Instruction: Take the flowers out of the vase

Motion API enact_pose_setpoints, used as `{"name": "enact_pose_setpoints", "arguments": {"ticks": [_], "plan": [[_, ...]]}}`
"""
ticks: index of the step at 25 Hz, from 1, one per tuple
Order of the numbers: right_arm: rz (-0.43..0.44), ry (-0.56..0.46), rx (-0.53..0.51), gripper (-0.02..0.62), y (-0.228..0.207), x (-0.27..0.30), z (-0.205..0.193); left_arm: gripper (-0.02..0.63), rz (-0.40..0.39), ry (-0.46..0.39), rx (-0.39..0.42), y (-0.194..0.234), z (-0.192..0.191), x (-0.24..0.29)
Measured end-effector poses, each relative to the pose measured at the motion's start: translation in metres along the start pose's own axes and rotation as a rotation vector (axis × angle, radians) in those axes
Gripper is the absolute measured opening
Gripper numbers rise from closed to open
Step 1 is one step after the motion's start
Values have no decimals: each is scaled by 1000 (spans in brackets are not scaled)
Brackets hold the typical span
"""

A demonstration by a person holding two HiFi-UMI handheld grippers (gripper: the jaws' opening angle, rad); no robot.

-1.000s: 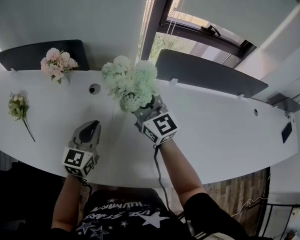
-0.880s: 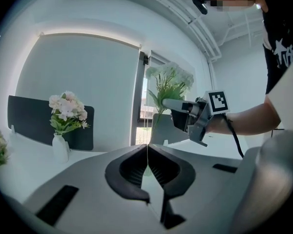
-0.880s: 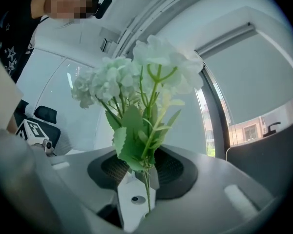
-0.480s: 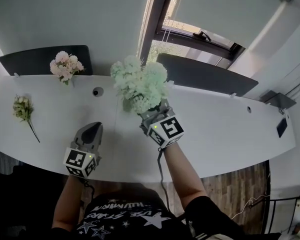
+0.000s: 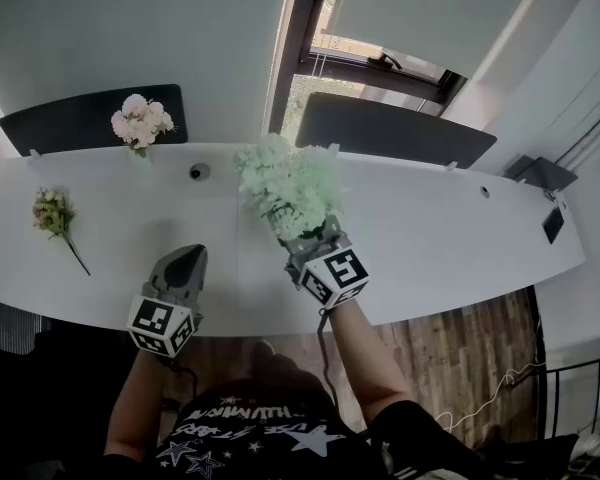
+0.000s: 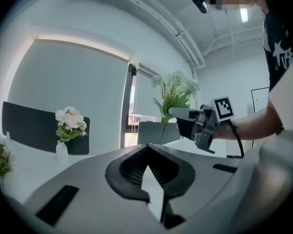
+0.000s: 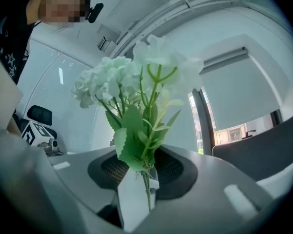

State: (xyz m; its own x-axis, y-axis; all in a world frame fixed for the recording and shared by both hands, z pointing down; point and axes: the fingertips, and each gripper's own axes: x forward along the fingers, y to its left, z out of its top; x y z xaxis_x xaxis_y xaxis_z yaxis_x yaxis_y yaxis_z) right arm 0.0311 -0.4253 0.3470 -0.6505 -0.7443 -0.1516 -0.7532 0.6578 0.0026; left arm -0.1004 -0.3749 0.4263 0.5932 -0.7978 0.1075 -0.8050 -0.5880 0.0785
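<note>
Your right gripper [image 5: 302, 236], jaws clamped on the white vase [image 6: 183, 112], holds it and the pale green flowers [image 5: 285, 183] in it above the white table [image 5: 450, 238], while your left gripper [image 5: 183, 260] hovers alongside, closed and empty.

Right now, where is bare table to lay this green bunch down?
Widest bare patch: the table right of the green bunch, out toward its far end. A smaller one lies between the loose bouquet and the left claw. The back left is crowded: pink flowers, cable hole.
</note>
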Motion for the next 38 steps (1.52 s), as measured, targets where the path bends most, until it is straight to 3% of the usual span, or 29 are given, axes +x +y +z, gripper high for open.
{"name": "enact_pose_setpoints", "arguments": {"ticks": [16,22,26,38], "plan": [[-124,101,34,132,116,-106,-24,9,-108,-9,-30,-44,-26,-122],[-138,199,22,129,161,-145,-44,9,-178,18,-71,-72,-48,-155],[-145,244,12,127,177,-168,-49,9,-217,14,-68,-91,-49,-163],[-183,234,42,118,180,-226,-42,9,-241,-20,-72,-138,-30,-164]]}}
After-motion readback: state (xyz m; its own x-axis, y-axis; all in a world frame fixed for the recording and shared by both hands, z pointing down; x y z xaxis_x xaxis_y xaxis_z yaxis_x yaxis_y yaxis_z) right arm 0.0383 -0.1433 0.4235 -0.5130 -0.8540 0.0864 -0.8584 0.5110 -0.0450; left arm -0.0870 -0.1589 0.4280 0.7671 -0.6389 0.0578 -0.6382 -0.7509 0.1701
